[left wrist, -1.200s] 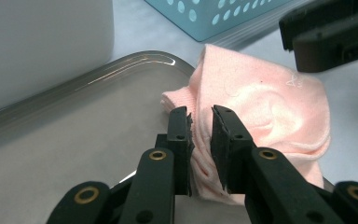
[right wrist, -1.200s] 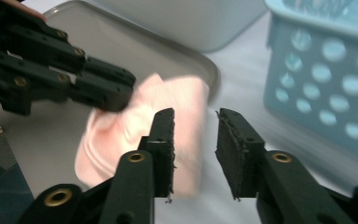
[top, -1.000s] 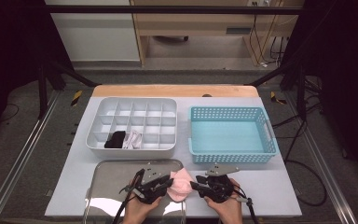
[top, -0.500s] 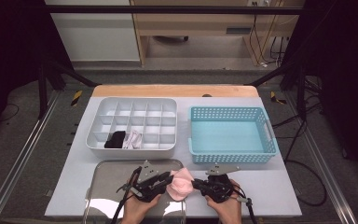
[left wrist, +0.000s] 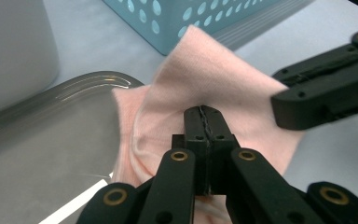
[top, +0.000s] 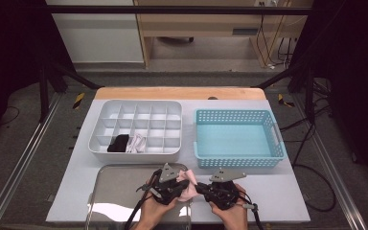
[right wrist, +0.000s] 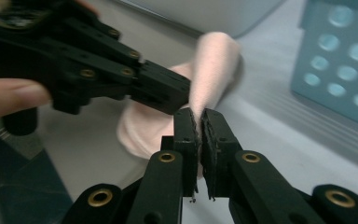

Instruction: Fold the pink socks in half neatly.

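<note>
A pink sock (top: 189, 191) hangs between my two grippers at the table's front edge, over the right rim of the metal tray (top: 120, 187). My left gripper (top: 184, 186) points right and is shut on the sock's fabric (left wrist: 205, 79); its jaws (left wrist: 204, 112) have just closed, pads pressed together on a fold. My right gripper (top: 199, 188) points left and meets it. Its jaws (right wrist: 198, 114) have just been closing and pinch the sock's edge (right wrist: 212, 70), with a thin gap lower down. A hand holds each gripper.
A white compartment organiser (top: 136, 108) stands behind the tray, holding a black sock (top: 119, 143) and a pale sock (top: 136, 142) in its front row. A light blue basket (top: 235, 113) sits at the right with nothing in it, close behind the grippers.
The left gripper has shifted a little to the right, closer to the right gripper. The pink sock between them looks more bunched. The right hand has stayed in place.
</note>
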The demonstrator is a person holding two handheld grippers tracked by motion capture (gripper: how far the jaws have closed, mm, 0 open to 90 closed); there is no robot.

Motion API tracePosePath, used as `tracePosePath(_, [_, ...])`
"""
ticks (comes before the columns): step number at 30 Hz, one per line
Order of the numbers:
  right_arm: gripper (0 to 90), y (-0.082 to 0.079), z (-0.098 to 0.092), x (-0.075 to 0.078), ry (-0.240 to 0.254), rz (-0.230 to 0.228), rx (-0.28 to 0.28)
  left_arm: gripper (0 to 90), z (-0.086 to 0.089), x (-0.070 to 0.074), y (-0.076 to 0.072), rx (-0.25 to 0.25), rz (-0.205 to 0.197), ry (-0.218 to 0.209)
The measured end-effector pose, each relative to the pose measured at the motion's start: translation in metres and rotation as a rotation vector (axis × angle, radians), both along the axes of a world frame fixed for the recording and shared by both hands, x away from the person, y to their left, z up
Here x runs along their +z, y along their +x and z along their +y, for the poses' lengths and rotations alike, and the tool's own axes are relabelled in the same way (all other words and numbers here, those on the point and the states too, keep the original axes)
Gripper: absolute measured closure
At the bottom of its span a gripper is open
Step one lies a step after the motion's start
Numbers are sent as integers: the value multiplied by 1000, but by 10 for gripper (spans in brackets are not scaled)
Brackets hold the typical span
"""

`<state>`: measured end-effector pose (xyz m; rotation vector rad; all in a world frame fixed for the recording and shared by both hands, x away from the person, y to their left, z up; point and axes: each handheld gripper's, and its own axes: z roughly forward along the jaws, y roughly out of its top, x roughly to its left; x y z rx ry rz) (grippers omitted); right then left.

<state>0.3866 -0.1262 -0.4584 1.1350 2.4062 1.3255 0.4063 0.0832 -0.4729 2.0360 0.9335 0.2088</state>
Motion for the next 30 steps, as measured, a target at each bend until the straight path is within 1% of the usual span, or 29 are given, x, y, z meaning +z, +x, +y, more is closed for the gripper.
tracePosePath(2, [853,-1,3,1,2,-16,29,888,2,1,1,6,8,-11])
tracePosePath(3, [853,-1,4,2,-1,-13,31,887,4,1,1,9,14,-21])
tracePosePath(4, [853,0,5,2,-1,-14,29,885,8,4,1,11,15,-41])
tracePosePath(6, [852,1,5,2,2,-7,23,872,17,9,0,24,-4,-63])
tracePosePath(7, [852,1,6,2,2,-1,19,866,23,12,0,34,-18,-67])
tracePosePath(9, [851,2,6,1,-5,2,16,858,40,18,0,73,-39,-68])
tracePosePath(10, [851,2,6,1,-9,6,14,856,47,18,1,90,-40,-62])
tracePosePath(12, [850,3,6,1,-17,8,16,851,57,16,4,113,-32,-52])
tracePosePath(14, [849,4,7,2,-30,10,15,850,62,9,5,120,-11,-51])
tracePosePath(15, [849,5,8,2,-38,5,16,849,62,7,5,115,-5,-52])
tracePosePath(16, [849,5,9,2,-43,3,19,850,61,5,5,107,-2,-64])
tracePosePath(18, [848,5,10,3,-55,-2,16,867,59,3,0,85,-17,-83])
tracePosePath(19, [848,5,11,3,-60,-3,17,884,57,4,-2,72,-23,-84])
tracePosePath(22, [847,5,12,4,-67,-6,19,891,48,9,-8,38,-52,-80])
tracePosePath(25, [847,5,12,4,-65,-11,23,891,35,8,-5,24,-53,-73])
tracePosePath(27, [848,4,12,4,-64,-13,23,892,26,5,0,25,-35,-73])
tracePosePath(28, [848,4,12,4,-66,-15,25,892,21,2,3,30,-18,-62])
tracePosePath(29, [849,4,13,4,-66,-17,30,892,18,0,5,37,-11,-53])
tracePosePath(30, [849,4,13,4,-64,-20,32,892,14,-3,7,37,8,-45])
